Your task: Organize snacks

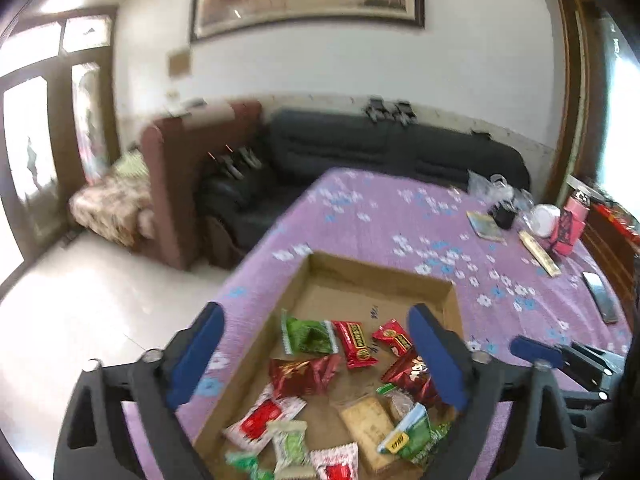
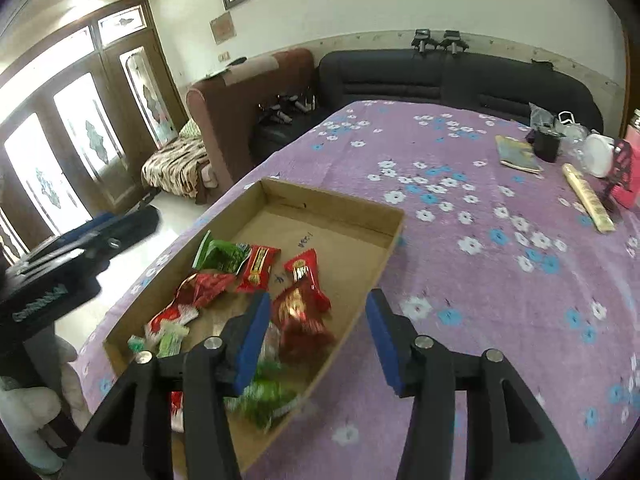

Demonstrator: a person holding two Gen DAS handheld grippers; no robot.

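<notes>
We see a shallow brown cardboard tray [image 1: 400,280] on a purple flowered tablecloth [image 2: 500,300], holding the wrapped snacks [image 1: 320,380], red and green packets, clustered in its near half. Our left gripper [image 1: 320,360] hovers above them, jaws spread wide and empty. Our right gripper [image 2: 320,336] straddles the tray's right wall, jaws parted, pressing on nothing. A black sofa [image 1: 380,152] stands far behind the table.

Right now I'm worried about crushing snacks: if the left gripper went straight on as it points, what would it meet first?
Probably the snack packets in the cardboard box; the left gripper is open above them, likely nearest the dark red packet. Depth is uncertain.
</notes>
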